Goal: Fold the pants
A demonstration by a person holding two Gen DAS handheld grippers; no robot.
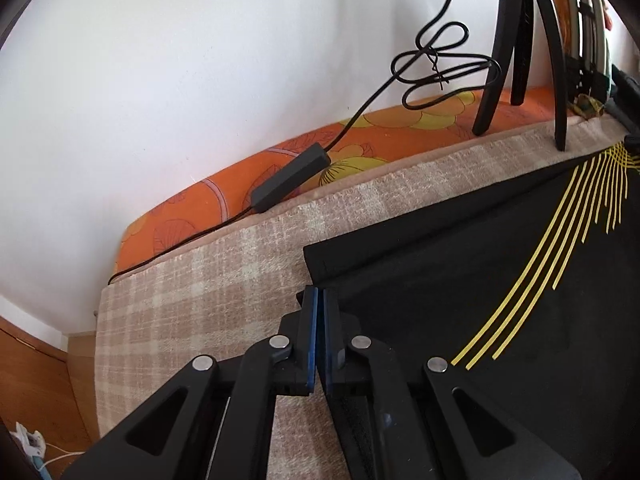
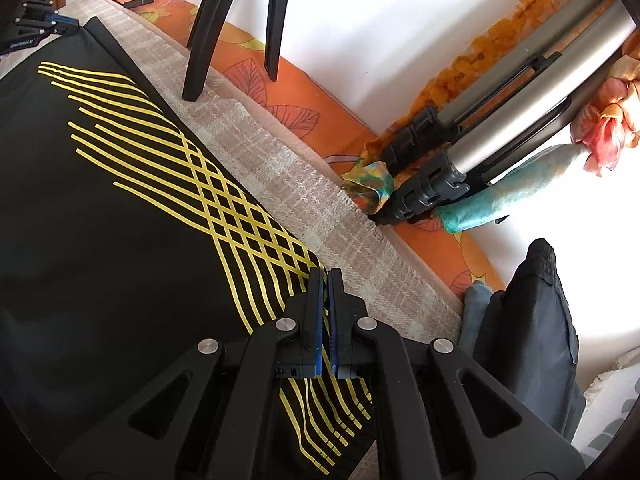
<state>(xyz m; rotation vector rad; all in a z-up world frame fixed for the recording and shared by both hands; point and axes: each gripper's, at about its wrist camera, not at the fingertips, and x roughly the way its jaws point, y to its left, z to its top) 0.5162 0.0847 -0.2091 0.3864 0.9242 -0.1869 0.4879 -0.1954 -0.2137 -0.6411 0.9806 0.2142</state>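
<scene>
The black pants with yellow line print lie stretched over a beige checked blanket. My left gripper is shut on the pants' edge near one corner. In the right wrist view the pants show a yellow crossed-line pattern, and my right gripper is shut on their far edge at the other end. The left gripper also shows there at the top left, holding the far corner. The cloth hangs taut between both grippers.
An orange flowered mattress runs along the white wall. A black power brick and cable lie on it. Black tripod legs stand on the blanket edge. A silver tripod, coloured scarves and folded dark clothes sit at the right.
</scene>
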